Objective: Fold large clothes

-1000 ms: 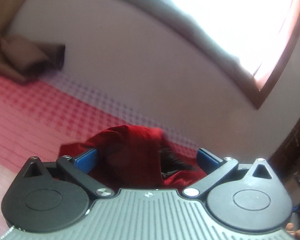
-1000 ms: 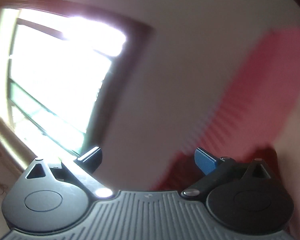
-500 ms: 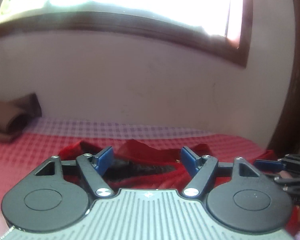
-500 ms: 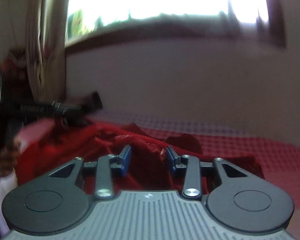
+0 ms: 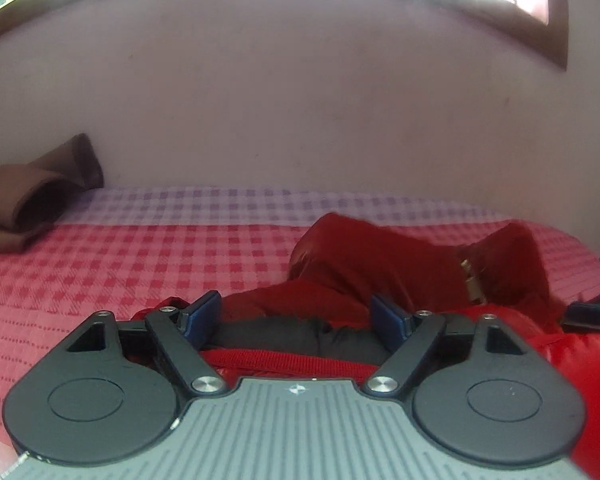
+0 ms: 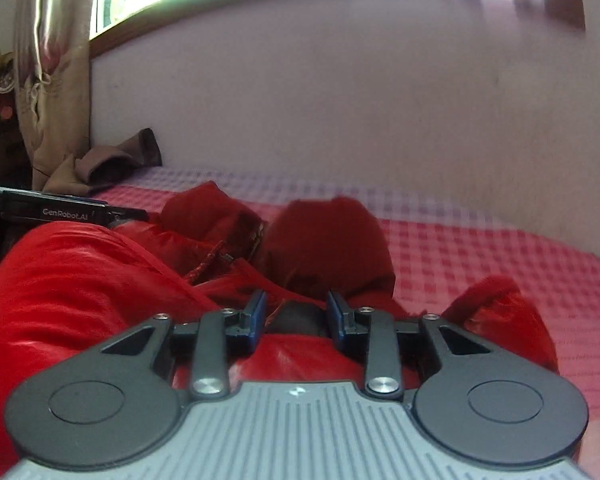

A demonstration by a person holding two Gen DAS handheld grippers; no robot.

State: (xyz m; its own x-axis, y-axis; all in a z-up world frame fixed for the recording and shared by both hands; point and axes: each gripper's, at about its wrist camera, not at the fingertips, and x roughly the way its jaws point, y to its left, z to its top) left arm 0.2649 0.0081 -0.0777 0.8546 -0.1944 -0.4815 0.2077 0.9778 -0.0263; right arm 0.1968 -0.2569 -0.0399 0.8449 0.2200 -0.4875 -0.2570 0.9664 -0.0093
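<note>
A red puffy jacket (image 5: 380, 256) lies crumpled on the red checked bedcover (image 5: 140, 264). My left gripper (image 5: 296, 318) hovers low over its ribbed hem and dark lining. Its jaws have just been opening and stand wide; the hem lies between them, and the pads do not press on it. In the right wrist view the jacket (image 6: 80, 280) fills the left and centre. My right gripper (image 6: 296, 316) has its jaws narrowed, with dark lining and red cloth bunched between the pads. The left gripper's black housing (image 6: 60, 212) shows at the left edge.
A brown folded cloth (image 5: 28, 196) lies at the far left of the bed against the pale wall. A beige curtain (image 6: 52, 80) hangs beside the window at the left. Bare bedcover (image 6: 480, 264) stretches to the right of the jacket.
Both views have rolled level and both grippers have come down onto the jacket. The right jaws went from wide to narrow around cloth. The left jaws narrowed, then widened a little.
</note>
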